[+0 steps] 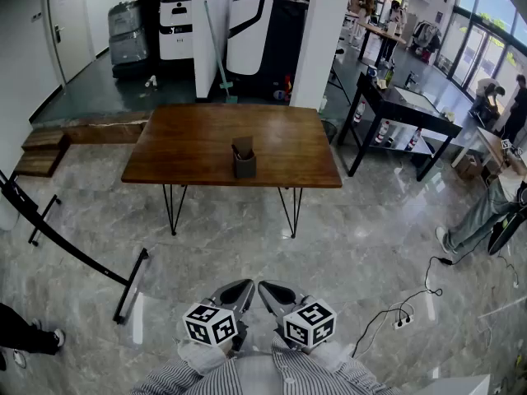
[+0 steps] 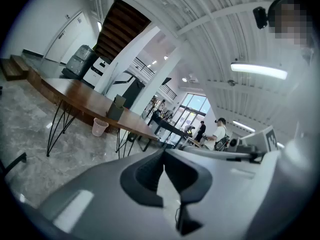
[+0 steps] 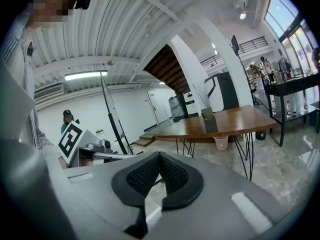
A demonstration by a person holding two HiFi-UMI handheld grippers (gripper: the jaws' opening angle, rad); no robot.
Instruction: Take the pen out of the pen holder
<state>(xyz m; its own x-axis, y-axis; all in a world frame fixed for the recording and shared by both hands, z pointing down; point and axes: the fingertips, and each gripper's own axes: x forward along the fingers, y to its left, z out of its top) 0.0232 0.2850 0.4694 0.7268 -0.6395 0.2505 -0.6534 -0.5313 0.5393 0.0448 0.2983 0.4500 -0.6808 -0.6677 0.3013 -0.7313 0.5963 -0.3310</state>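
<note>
Both claws are held low and close to the body, side by side and well apart from the work. The left gripper is seen with its dark pads closed tip to tip and nothing between them; the right gripper is likewise clenched on nothing.

The pen holder, a small dark upright cup, is found near the middle of the wooden table, across a stretch of marble floor from the person. A brownish shape is seen rising above its rim, but at this range it is too small to be read, and the pen itself cannot be made out.

A pen is judged to be light, stiff and slim, with a smooth barrel that is likely to slide or swivel between flat pads. Hold is best taken on whatever length stands clear of the rim, with the pads set squarely across the barrel and not at its very end. A straight upward draw is called for, so that the pen is not levered against the wall. The holder is also judged to be light and easily dragged up or tipped, so it may need to be steadied by the other claw.
</note>
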